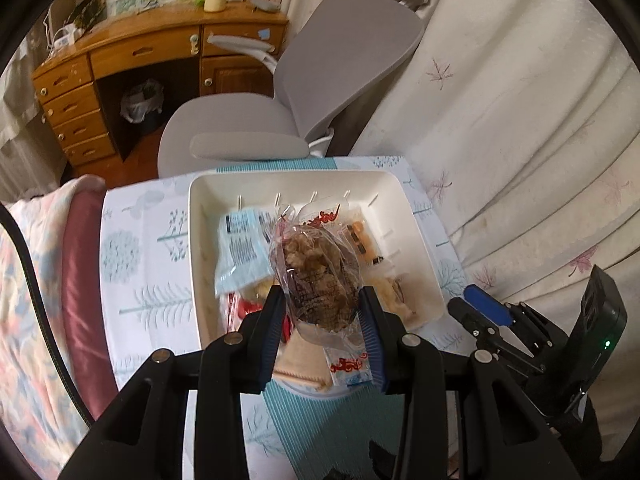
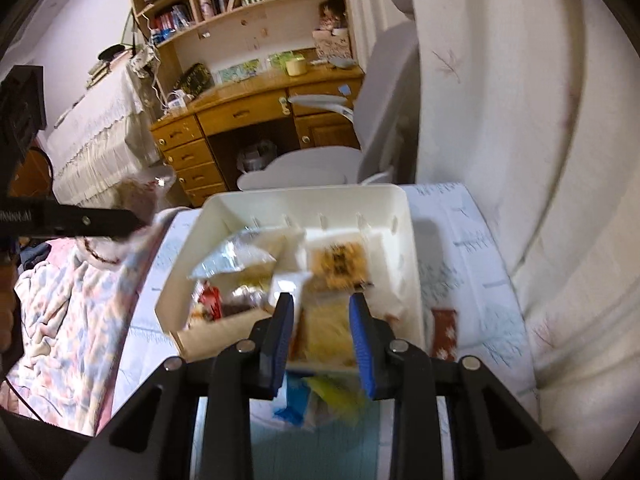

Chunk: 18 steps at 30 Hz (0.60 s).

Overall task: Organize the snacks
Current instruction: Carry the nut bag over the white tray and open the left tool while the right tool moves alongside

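A white bin (image 1: 404,196) (image 2: 404,216) on the cloth-covered table holds several wrapped snacks, among them a light blue packet (image 1: 240,244) and an orange one (image 1: 362,240). My left gripper (image 1: 320,296) is shut on a clear-wrapped brown snack (image 1: 316,264), which it holds above the bin's near edge. In the right wrist view that snack (image 2: 136,196) and the left gripper (image 2: 132,220) show at the far left. My right gripper (image 2: 322,312) hovers over the bin's near side, its jaws drawn in with nothing between them. It also shows in the left wrist view as the right gripper (image 1: 488,312), low at the right.
Loose packets lie before the bin: a cracker (image 1: 304,364), a white-and-red sachet (image 1: 348,368), and blurred yellow and blue packs (image 2: 320,400). A red packet (image 2: 444,332) lies right of the bin. Beyond are a grey chair (image 1: 320,80) and a wooden desk (image 1: 140,52). A bed blanket (image 1: 32,280) lies left.
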Available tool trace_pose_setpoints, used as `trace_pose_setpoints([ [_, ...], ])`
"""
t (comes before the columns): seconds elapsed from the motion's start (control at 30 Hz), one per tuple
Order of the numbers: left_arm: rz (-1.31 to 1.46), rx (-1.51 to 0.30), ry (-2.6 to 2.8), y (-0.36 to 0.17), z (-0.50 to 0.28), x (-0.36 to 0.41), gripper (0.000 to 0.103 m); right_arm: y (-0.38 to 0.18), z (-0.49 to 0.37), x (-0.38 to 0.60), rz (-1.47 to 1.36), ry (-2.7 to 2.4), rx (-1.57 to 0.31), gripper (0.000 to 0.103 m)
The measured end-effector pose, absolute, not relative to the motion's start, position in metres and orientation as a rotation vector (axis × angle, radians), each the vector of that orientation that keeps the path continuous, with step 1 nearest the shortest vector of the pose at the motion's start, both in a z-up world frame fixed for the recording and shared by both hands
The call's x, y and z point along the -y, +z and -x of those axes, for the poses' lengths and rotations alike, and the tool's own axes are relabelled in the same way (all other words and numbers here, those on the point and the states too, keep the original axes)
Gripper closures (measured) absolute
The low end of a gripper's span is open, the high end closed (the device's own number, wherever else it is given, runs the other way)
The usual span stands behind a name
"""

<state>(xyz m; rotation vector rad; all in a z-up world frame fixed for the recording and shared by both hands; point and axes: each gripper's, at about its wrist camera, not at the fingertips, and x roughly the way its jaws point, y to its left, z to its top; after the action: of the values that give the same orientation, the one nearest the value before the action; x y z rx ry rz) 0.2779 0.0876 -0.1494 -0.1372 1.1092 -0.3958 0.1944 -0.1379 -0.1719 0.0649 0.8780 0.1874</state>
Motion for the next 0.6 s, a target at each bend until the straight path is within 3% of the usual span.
trace_pose_setpoints([
  [0.2, 0.134, -1.06, -0.407, -0.161, -0.284, -0.093, 0.066, -0.184, -0.208, 0.12, -0.057, 0.22, -0.914, 0.074],
  [0.27, 0.136, -1.065, -0.406, -0.163, -0.285, -0.094, 0.052, -0.186, -0.208, 0.117, -0.054, 0.226, -0.929, 0.074],
  [0.3, 0.138, -1.067, -0.398, -0.163, -0.284, -0.095, 0.038, -0.186, -0.208, 0.116, -0.055, 0.225, -0.931, 0.074],
  [0.33, 0.142, -1.062, -0.392, -0.162, -0.283, -0.096, 0.034, -0.186, -0.208, 0.116, -0.059, 0.225, -0.933, 0.074],
  [0.6, 0.163, -1.059, -0.359, -0.156, -0.266, -0.103, 0.027, -0.175, -0.194, 0.123, -0.095, 0.19, -0.92, 0.074],
])
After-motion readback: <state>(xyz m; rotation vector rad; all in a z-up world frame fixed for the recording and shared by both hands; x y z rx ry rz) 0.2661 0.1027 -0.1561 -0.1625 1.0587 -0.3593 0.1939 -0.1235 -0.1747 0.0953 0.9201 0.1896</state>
